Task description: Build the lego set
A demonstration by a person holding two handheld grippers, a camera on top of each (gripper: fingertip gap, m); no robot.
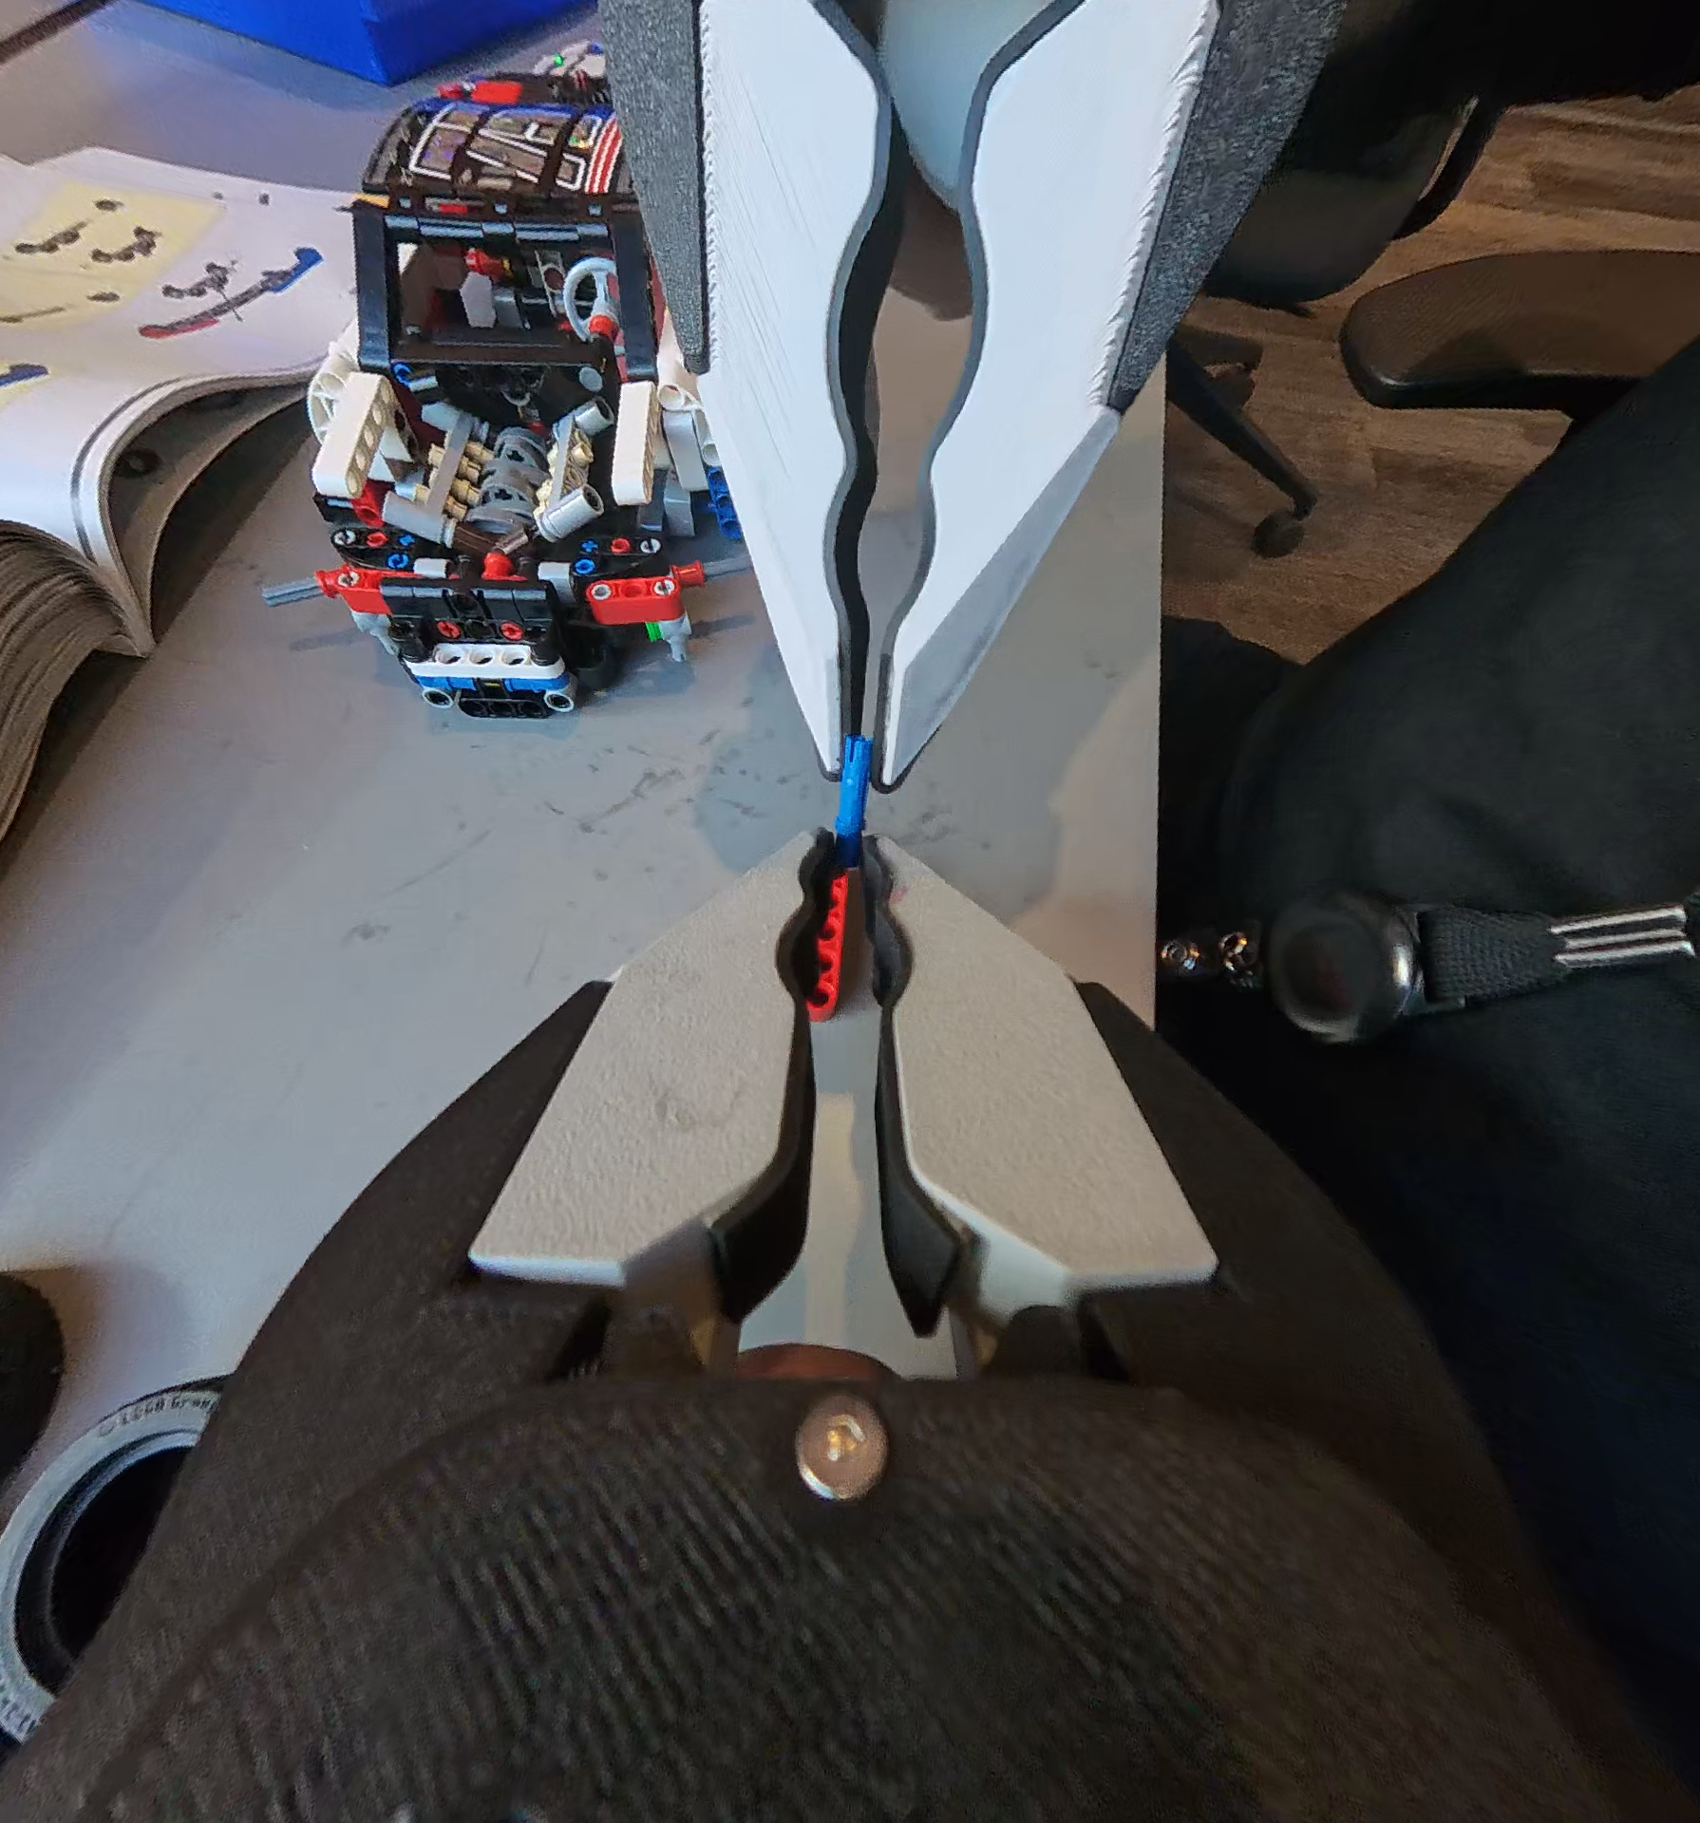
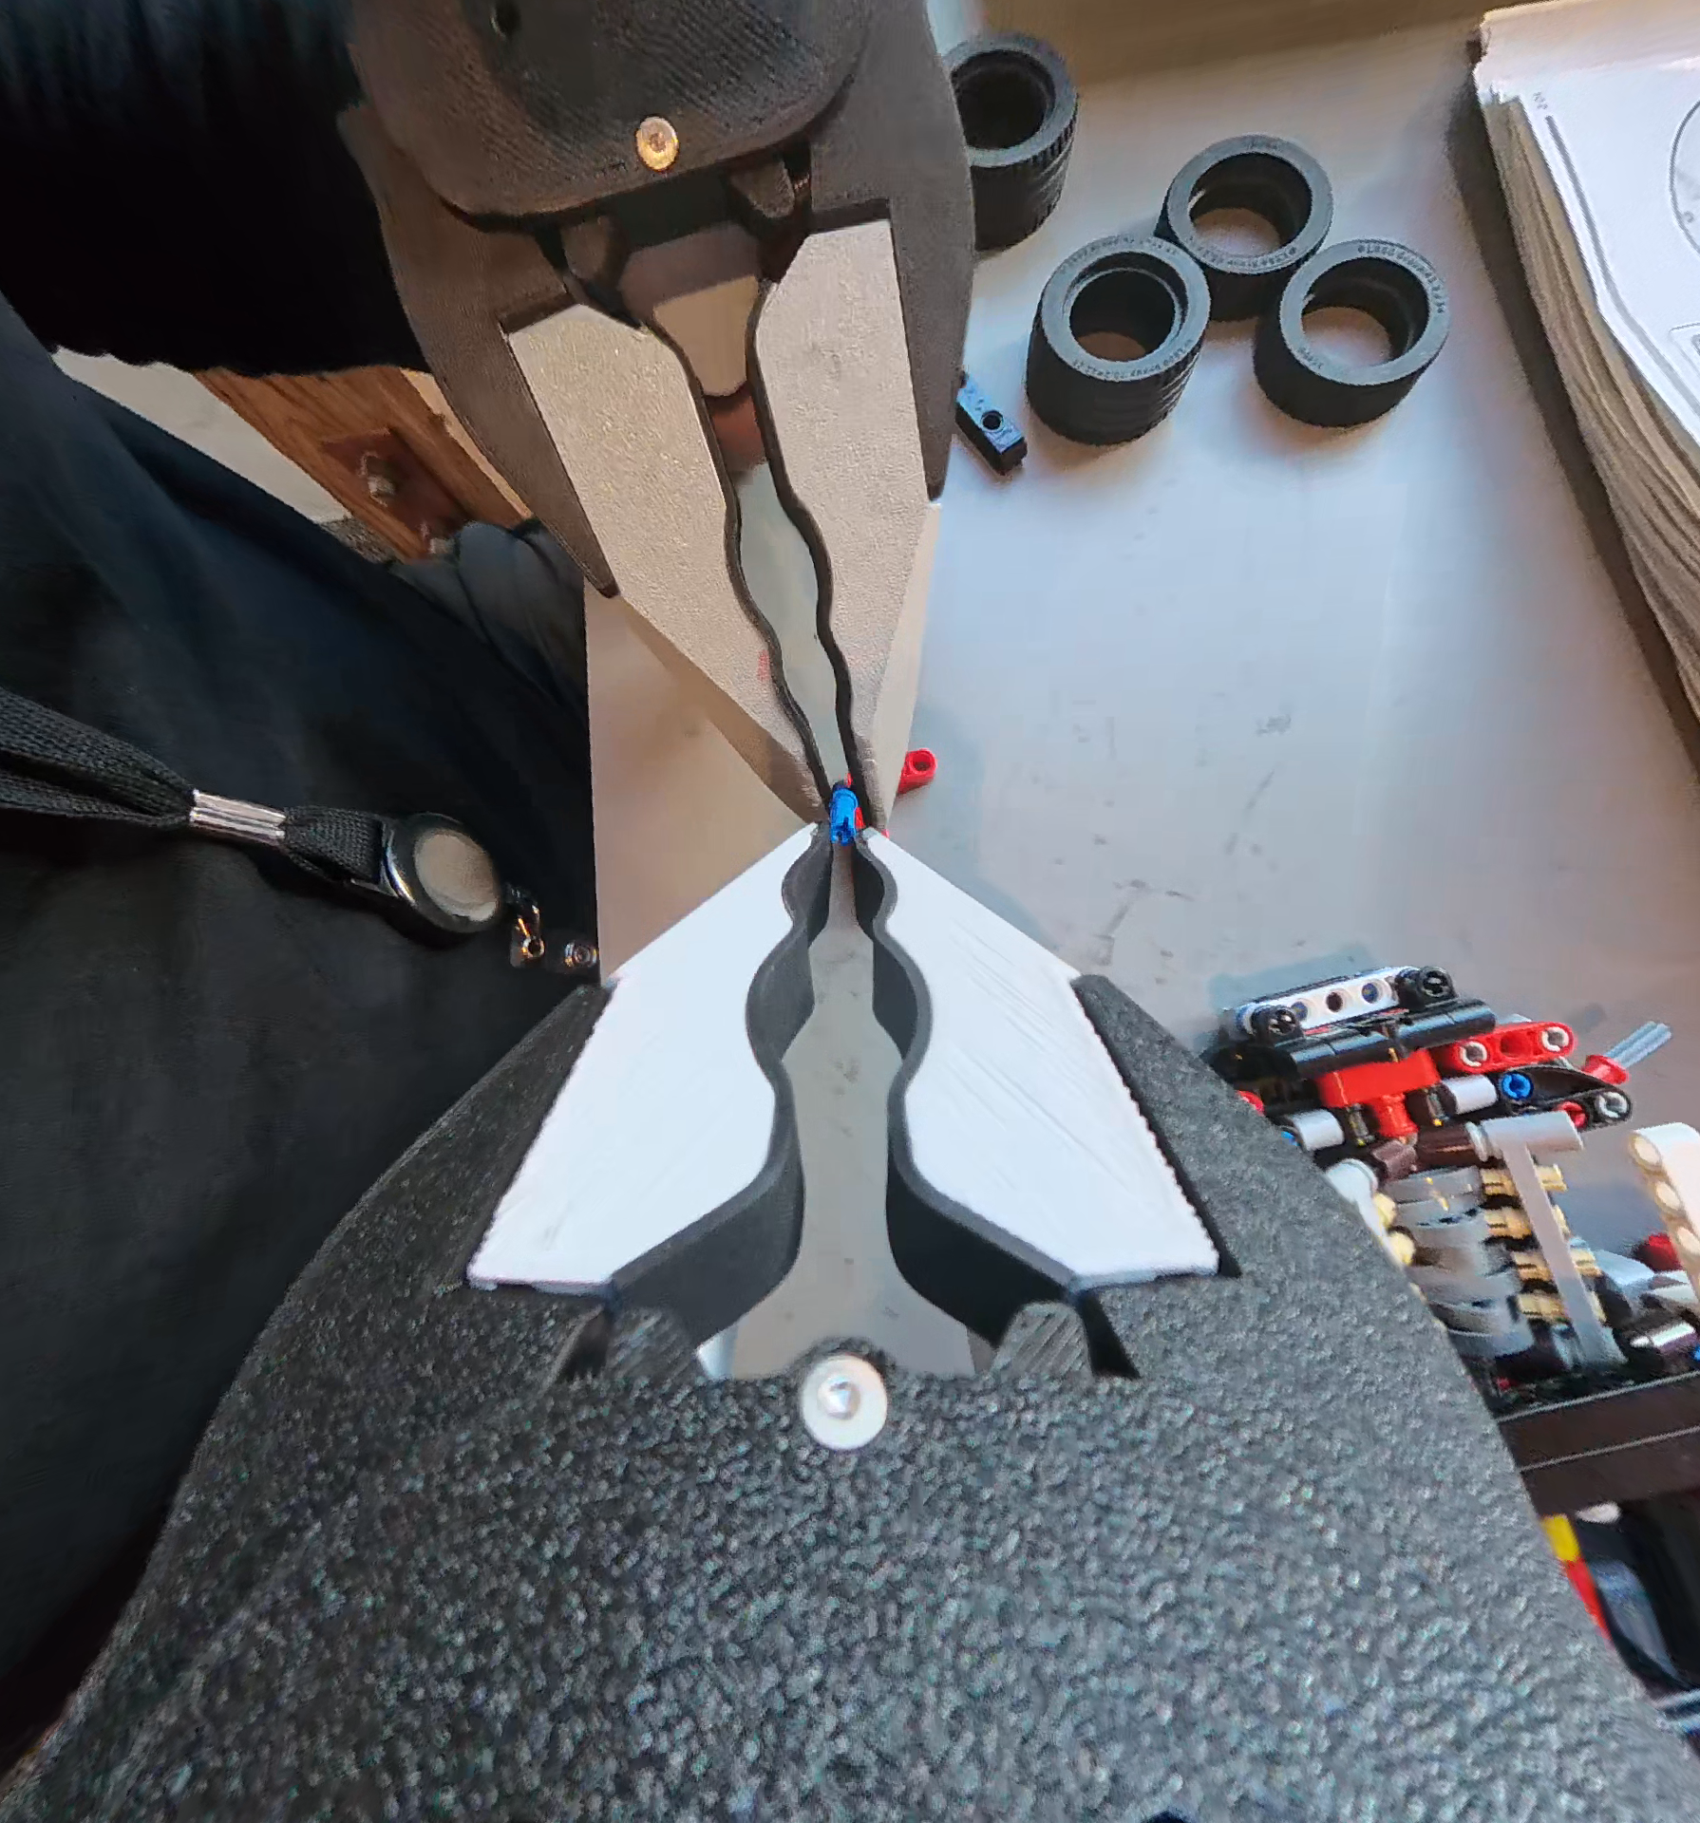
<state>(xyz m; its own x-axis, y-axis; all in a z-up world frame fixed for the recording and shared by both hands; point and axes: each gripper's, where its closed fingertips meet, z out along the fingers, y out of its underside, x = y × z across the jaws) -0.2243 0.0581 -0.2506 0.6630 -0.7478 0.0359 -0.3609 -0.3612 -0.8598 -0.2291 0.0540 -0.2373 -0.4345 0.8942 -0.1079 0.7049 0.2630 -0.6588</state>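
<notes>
Jaws closed, blue pin [image 1: 852, 789] between tips

red beam [image 1: 832, 947] half hidden between fingers, manual [image 2: 1635, 296] cropped

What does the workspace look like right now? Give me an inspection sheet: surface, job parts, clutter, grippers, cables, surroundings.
Surface: grey table, scuffed.
Job's things: part-built Lego car standing on the table; blue pin meeting the end of the red beam; open instruction book; four loose black tyres.
Clutter: small black piece and small red piece lying loose.
Grippers: left gripper shut on the red beam; right gripper shut on the blue pin, tip to tip.
Cables: nothing seen; a black lanyard hangs on the person.
Surroundings: office chair, wood floor, blue box.
</notes>
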